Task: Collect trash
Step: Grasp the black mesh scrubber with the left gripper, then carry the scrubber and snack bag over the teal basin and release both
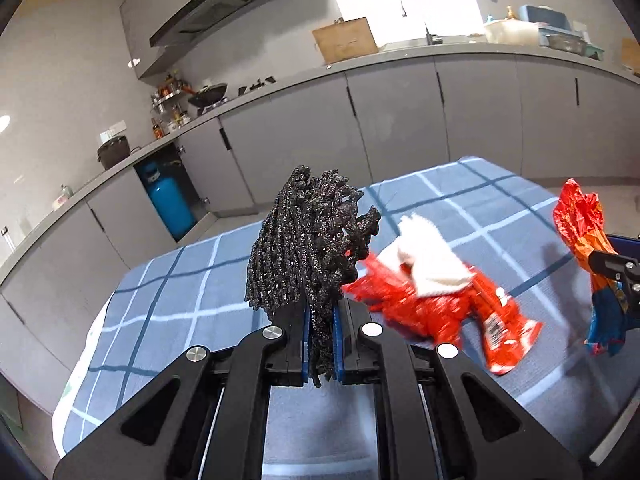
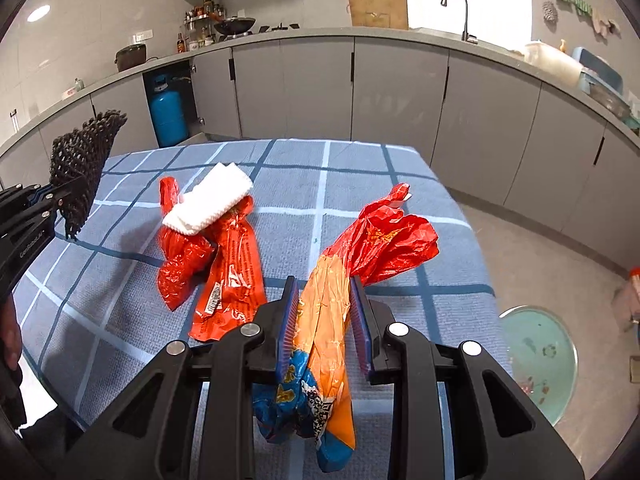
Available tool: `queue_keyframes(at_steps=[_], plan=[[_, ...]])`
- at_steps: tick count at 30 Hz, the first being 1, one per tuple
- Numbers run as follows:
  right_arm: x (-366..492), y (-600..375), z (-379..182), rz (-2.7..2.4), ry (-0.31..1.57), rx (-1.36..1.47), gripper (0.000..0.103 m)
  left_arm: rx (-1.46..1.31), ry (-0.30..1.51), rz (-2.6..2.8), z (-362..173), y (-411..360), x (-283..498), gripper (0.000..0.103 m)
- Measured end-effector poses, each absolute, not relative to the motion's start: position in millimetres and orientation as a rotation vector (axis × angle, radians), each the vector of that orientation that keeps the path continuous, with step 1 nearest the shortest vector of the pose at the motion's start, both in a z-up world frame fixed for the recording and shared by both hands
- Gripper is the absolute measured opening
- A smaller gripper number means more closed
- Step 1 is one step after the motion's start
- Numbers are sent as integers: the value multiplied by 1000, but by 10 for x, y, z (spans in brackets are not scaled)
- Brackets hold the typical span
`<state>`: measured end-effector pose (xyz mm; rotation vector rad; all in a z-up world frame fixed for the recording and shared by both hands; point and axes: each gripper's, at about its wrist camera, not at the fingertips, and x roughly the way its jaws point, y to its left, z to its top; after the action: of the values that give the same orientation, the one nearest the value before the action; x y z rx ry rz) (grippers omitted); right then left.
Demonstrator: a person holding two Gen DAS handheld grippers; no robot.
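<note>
The left gripper (image 1: 320, 320) has its fingers (image 1: 306, 332) nearly closed, the blue pads pinching a black, glittery, mesh-like scrubber wad (image 1: 308, 248) that stands up above the fingertips and hangs a little below them, clear of the blue checked cloth covering the surface (image 1: 168, 292). The right gripper (image 2: 326, 320) has its fingers (image 2: 288, 320) drawn in on a crumpled orange, red and blue plastic snack wrapper (image 2: 332, 320); the wrapper's red end fans out beyond the fingertips while its blue end droops below them (it, too, is off the cloth). In the left wrist view the same wrapper shows at the far right edge, held by the right gripper. Between the two grippers, lying on the checked cloth, are a crumpled red plastic wrapper (image 2: 228, 280) and a smaller scrunched red plastic bag (image 2: 180, 256) touching its left side, with a folded white paper towel (image 2: 208, 204) resting on top of both near their far ends. Beyond the surface runs a grey kitchen counter with grey cabinet doors (image 2: 392, 88), a blue gas cylinder (image 2: 168, 114) in an open compartment, and a tap (image 2: 460, 8) above a sink.
</note>
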<state>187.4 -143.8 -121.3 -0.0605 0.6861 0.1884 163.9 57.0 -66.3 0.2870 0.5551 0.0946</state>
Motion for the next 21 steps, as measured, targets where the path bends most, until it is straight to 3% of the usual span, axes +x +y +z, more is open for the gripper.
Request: queue_keyframes(at_steps=[21], plan=[[1655,-2135,-1095,56,635,27,27,282,508,-131,-439,-478,1953,10]])
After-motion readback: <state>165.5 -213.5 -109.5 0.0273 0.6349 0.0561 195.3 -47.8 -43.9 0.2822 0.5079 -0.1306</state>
